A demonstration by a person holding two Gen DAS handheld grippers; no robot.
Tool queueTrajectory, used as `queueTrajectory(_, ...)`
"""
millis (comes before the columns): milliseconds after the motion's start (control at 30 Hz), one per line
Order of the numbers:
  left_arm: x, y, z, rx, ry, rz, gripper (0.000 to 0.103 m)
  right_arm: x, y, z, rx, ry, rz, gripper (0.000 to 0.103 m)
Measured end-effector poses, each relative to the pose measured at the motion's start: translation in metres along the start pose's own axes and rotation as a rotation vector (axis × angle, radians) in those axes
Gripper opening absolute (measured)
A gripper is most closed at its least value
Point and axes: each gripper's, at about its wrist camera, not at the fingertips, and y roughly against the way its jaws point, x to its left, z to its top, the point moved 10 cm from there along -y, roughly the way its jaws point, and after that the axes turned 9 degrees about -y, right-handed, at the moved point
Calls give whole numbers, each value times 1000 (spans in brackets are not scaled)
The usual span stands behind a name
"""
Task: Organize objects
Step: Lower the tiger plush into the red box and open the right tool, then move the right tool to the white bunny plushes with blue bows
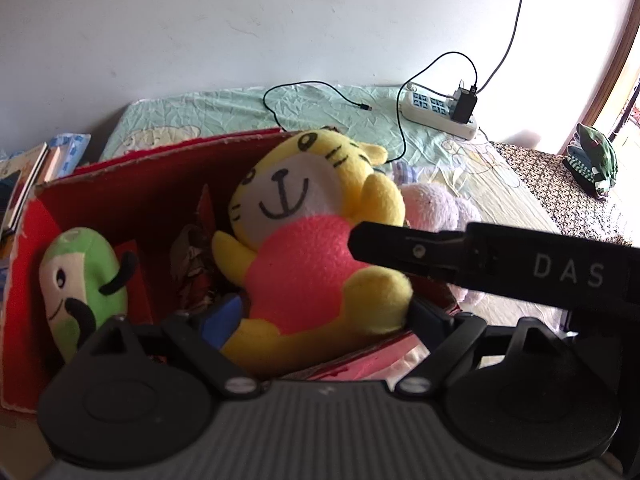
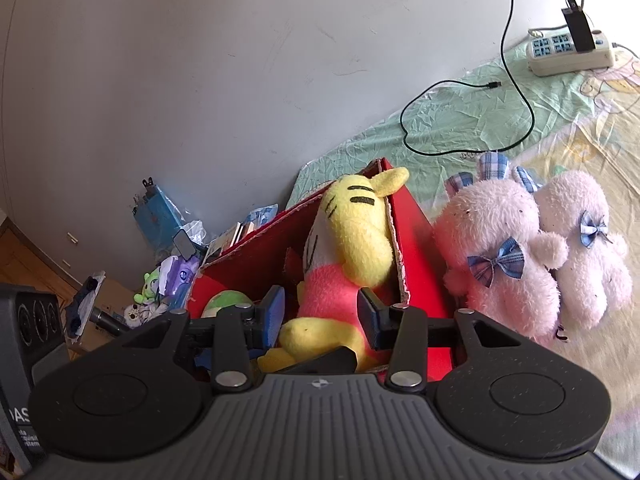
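The yellow tiger plush (image 2: 352, 256) is lodged in the red cardboard box (image 2: 416, 248), straddled by the right gripper (image 2: 320, 316), whose parted jaws are not pressing it. The left gripper (image 1: 312, 320) is held wide, empty. Next, the pink plush rabbits (image 2: 500, 256) (beside the box, on the bed) would seemingly be collected.

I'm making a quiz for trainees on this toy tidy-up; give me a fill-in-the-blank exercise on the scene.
1. The yellow tiger plush sits inside the ____ cardboard box.
2. Beside it in the box lies a smaller plush coloured ____ and white.
3. The two pink plush toys outside the box each wear a blue checked ____.
4. On the bedsheet near the wall lies a white ____ strip.

Missing words: red; green; bow; power
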Motion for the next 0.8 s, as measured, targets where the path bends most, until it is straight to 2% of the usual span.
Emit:
queueTrajectory(200, -7, 9, -1, -12, -19, 41, 88, 5, 13, -2, -14, 63, -7, 45)
queueTrajectory(467, -17, 26, 6, -47, -41, 100, 88, -9, 35, 0, -47, 45, -9, 44)
queueTrajectory(800, -47, 33, 7, -62, -83, 114, 88, -39, 57, 6, -62, 25, -34, 44)
